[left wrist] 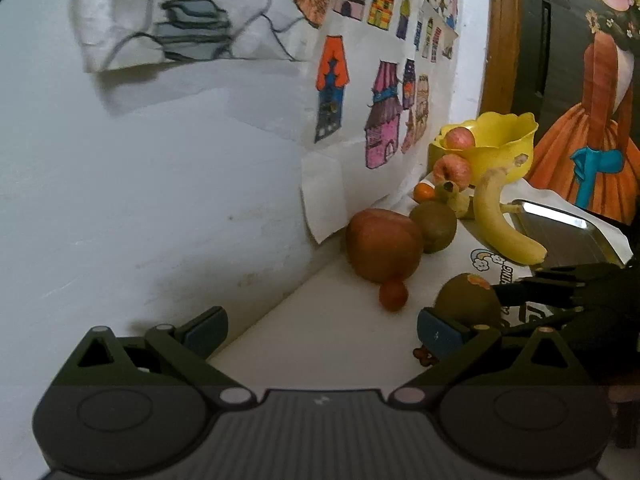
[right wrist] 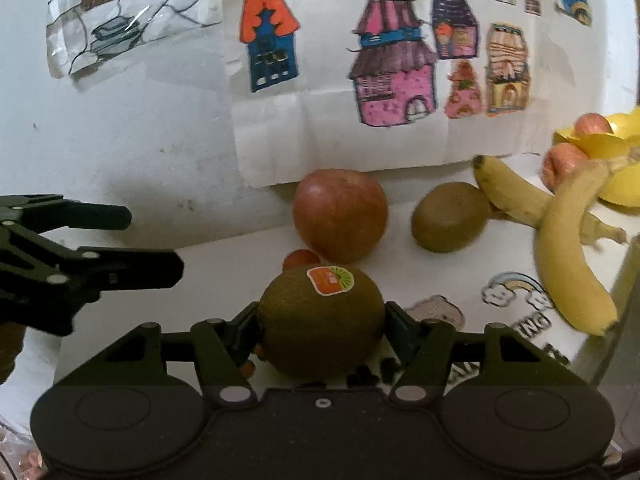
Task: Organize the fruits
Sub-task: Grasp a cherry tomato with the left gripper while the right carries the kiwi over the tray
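Stickered kiwi (right wrist: 320, 320) clamped in right claw (right wrist: 320, 326), low over worktop (right wrist: 224, 264), near apple (right wrist: 340, 214). Left claw (left wrist: 320, 330) spread wide, holding nothing. Pick-up step, seemingly; next, likely carry toward yellow bowl (left wrist: 496, 146) or steel tray (left wrist: 560, 232), clearing banana (right wrist: 568, 256).

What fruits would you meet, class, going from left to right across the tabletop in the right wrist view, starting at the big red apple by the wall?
Red apple → kiwi without a sticker → front banana → yellow bowl at the right edge.
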A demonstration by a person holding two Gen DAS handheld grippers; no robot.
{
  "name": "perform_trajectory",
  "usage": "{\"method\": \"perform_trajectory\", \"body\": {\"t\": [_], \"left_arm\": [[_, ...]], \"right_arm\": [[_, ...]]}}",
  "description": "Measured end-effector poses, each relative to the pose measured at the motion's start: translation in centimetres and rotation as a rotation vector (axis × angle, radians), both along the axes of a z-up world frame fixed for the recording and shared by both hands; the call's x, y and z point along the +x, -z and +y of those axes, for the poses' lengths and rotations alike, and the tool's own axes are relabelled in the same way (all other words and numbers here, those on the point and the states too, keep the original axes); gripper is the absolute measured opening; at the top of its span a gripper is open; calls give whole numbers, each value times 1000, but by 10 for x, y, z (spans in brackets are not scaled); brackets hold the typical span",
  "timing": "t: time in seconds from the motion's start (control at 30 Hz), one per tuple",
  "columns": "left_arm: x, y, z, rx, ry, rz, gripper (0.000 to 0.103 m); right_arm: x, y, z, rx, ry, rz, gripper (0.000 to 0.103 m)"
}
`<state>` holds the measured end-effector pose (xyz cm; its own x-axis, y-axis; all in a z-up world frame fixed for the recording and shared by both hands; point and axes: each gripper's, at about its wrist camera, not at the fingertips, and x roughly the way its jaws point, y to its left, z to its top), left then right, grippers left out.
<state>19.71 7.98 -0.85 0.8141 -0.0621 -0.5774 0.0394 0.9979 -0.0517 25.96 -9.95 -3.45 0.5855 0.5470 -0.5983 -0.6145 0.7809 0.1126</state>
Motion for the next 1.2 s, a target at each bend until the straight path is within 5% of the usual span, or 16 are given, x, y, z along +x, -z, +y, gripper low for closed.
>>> {"method": "perform_trajectory", "body": {"t": [0.43,0.73,1.1,1.2], "left_arm": [[43,16,-39,69,113,28,97],[62,26,-44,37,123,76,74],[70,31,-50,27,113,101,27],[67,31,-53,27,113,103,26]], "right_arm": [[-19,-28,-64,35,102,-15,66],[-22,-31,-85,61,134,-26,66],[-25,-34,-100,90,180,-26,66],[-26,-36,-107,98,206,-27,66]]}}
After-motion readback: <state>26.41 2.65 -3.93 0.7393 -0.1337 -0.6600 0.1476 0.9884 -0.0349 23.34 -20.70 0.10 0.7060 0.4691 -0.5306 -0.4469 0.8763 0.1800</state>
